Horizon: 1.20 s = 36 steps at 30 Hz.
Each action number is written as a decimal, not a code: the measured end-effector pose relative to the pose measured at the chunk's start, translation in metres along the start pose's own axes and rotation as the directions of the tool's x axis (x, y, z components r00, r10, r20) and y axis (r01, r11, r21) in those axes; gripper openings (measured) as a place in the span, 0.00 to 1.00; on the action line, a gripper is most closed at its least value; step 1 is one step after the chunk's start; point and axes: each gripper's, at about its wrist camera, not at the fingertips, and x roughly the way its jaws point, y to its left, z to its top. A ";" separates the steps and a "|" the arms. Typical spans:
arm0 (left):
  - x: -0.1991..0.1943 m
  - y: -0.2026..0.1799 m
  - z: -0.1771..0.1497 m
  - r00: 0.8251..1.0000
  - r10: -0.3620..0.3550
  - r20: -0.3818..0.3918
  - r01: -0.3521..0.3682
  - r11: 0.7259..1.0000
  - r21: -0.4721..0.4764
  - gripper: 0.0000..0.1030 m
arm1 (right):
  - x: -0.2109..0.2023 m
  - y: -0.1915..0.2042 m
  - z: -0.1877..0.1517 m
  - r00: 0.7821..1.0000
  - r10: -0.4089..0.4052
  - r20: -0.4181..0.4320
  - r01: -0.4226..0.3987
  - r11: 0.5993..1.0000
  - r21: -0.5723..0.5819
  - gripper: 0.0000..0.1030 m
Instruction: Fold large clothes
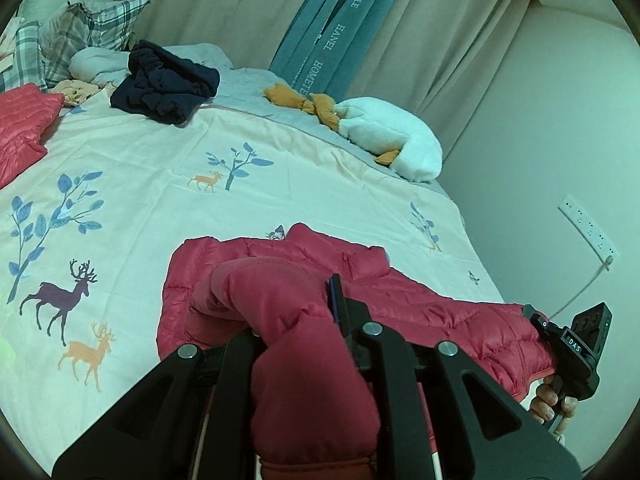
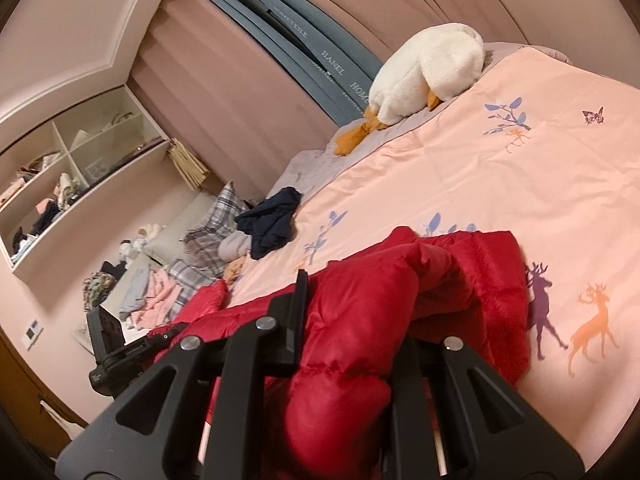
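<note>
bed (image 1: 168, 184): we log the printed duvet as the work surface; the widest bare stretch lies ahead of and to the left of the jacket, with deer and branch prints showing uncovered.

red down jacket (image 1: 400, 300): task garment, lying on the near part of the bed close to its wall-side edge, body partly flat, one puffy section lifted and bunched toward each camera.

second red garment (image 1: 20, 128): sits at the far left of the bed, well apart from our jacket.

dark blue garment (image 1: 168, 84): heaped near the plaid pillows (image 1: 88, 28), well apart, not in our way.

plush goose (image 2: 424, 68): lies along the far grey border, clear of the fold area.

left gripper (image 1: 296, 320): jaws pinch a thick roll of jacket fabric; one finger (image 1: 335, 300) shows beside the roll, the other is hidden under cloth.

right gripper (image 2: 356, 308): jaws likewise clamp a bulging fold of red quilting; in the left view a hand (image 1: 554, 402) holds it at the jacket's right end.

step, our judgement: carrying both held sections across the body for a fold.

how to do it well: we advise level, matched travel of both grips, laying fabric down flat, pressing air from the down before release.

edges: the right end nears the bed edge beside the wall; we favour moving leftward and inward.
</note>
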 end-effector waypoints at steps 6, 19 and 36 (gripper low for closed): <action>0.037 0.010 0.009 0.998 0.053 -0.033 -0.054 0.998 -0.018 0.13 | 0.033 -0.014 0.012 0.998 -0.056 -0.033 0.055 0.998 -0.009 0.13; 0.105 0.013 0.018 0.977 0.195 -0.091 -0.192 0.980 0.043 0.13 | 0.094 -0.042 0.025 0.981 -0.171 -0.094 0.169 0.985 -0.035 0.13; 0.146 0.016 0.028 0.957 0.270 -0.105 -0.261 0.961 0.085 0.13 | 0.138 -0.057 0.037 0.963 -0.237 -0.130 0.233 0.972 -0.045 0.13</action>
